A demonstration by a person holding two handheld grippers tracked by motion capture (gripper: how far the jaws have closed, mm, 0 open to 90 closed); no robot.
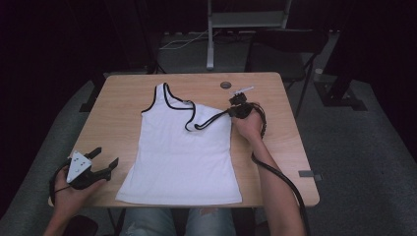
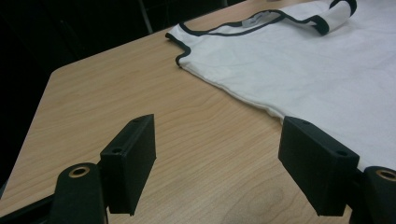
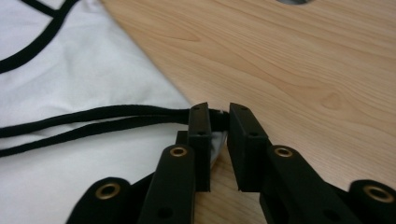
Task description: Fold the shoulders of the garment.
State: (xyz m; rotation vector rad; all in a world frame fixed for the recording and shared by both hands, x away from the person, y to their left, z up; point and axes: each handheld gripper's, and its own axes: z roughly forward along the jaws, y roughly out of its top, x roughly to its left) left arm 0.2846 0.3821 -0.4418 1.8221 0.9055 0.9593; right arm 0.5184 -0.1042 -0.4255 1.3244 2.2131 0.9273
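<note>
White top (image 1: 182, 157) flat on table (image 1: 118, 98).
Right gripper (image 1: 235, 109) pinches its black strap (image 3: 93, 119); left gripper (image 1: 109, 158) gapes wide, empty.

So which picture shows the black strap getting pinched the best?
The right gripper view: the right gripper clamps the black strap close up. The high view shows the strap small; the left gripper view shows another strap loop.

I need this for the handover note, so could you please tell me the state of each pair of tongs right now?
Left tongs: open, holding nothing, over the table.
Right tongs: closed on the black strap of the white tank top.
</note>
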